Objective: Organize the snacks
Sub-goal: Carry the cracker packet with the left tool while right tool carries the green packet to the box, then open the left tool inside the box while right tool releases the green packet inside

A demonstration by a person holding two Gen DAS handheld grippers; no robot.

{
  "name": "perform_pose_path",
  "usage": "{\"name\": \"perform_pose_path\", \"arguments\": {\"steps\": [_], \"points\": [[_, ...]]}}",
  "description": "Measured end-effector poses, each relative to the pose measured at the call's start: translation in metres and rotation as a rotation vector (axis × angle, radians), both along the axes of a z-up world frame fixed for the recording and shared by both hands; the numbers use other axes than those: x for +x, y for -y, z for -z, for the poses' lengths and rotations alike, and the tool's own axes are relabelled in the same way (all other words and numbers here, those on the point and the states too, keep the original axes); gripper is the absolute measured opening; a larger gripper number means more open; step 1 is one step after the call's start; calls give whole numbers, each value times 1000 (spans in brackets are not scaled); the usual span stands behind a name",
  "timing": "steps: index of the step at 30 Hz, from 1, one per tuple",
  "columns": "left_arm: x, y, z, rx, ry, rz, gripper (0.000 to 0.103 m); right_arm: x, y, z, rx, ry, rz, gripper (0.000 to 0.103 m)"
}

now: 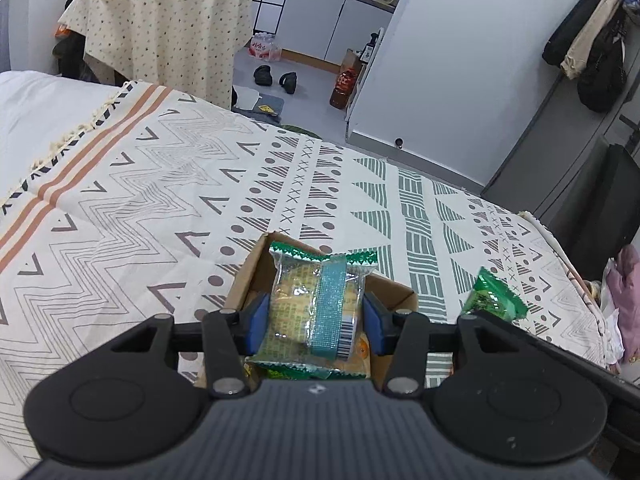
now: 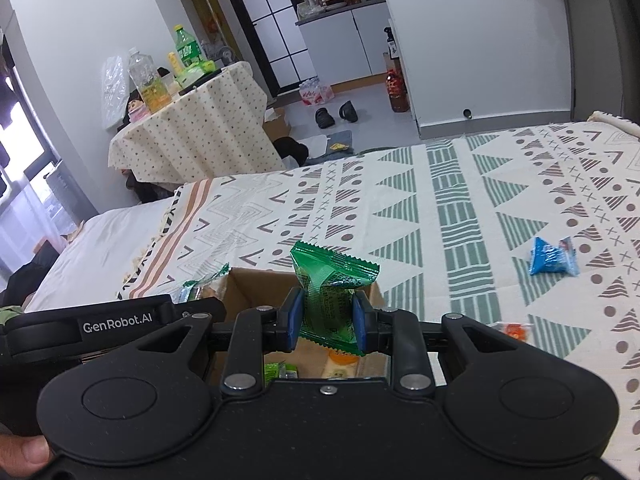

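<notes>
My left gripper (image 1: 314, 318) is shut on a clear-and-green cake packet (image 1: 316, 300) and holds it over an open cardboard box (image 1: 394, 292) on the patterned bedspread. My right gripper (image 2: 326, 316) is shut on a green snack packet (image 2: 330, 280) and holds it above the same box (image 2: 256, 284). Other snacks lie in the box (image 2: 340, 364). The right gripper's green packet shows at the right of the left wrist view (image 1: 494, 298). The left gripper body (image 2: 116, 322) and its packet (image 2: 200, 282) show at the left of the right wrist view.
A blue packet (image 2: 554, 258) and an orange-and-clear packet (image 2: 514, 330) lie on the bedspread to the right of the box. A draped side table with bottles (image 2: 192, 128) stands beyond the bed. Shoes (image 2: 336, 114) and bottles are on the floor.
</notes>
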State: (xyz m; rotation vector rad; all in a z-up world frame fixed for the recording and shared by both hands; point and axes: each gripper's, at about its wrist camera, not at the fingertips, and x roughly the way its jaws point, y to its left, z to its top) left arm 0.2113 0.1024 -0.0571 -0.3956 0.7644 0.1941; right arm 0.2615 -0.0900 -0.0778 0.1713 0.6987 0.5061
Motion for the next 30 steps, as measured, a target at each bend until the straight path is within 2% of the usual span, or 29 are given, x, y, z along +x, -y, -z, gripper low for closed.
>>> {"name": "perform_pose_path", "arguments": {"steps": [9, 13, 15, 18, 25, 27, 30], "points": [[5, -11, 12, -43, -16, -24, 48, 10, -17, 18, -7, -45, -11, 26], [5, -14, 12, -33, -3, -43, 48, 14, -22, 22, 6, -66, -22, 27], [6, -18, 13, -44, -3, -55, 48, 17, -24, 24, 21, -78, -33, 31], [7, -22, 15, -53, -7, -71, 48, 17, -25, 24, 34, -79, -34, 50], [7, -30, 17, -69, -22, -106, 52, 15, -8, 26, 20, -95, 9, 51], [7, -30, 17, -72, -28, -109, 55, 13, 1, 26, 19, -97, 27, 52], [7, -29, 16, -64, -28, -111, 65, 10, 15, 26, 16, -101, 56, 55]]}}
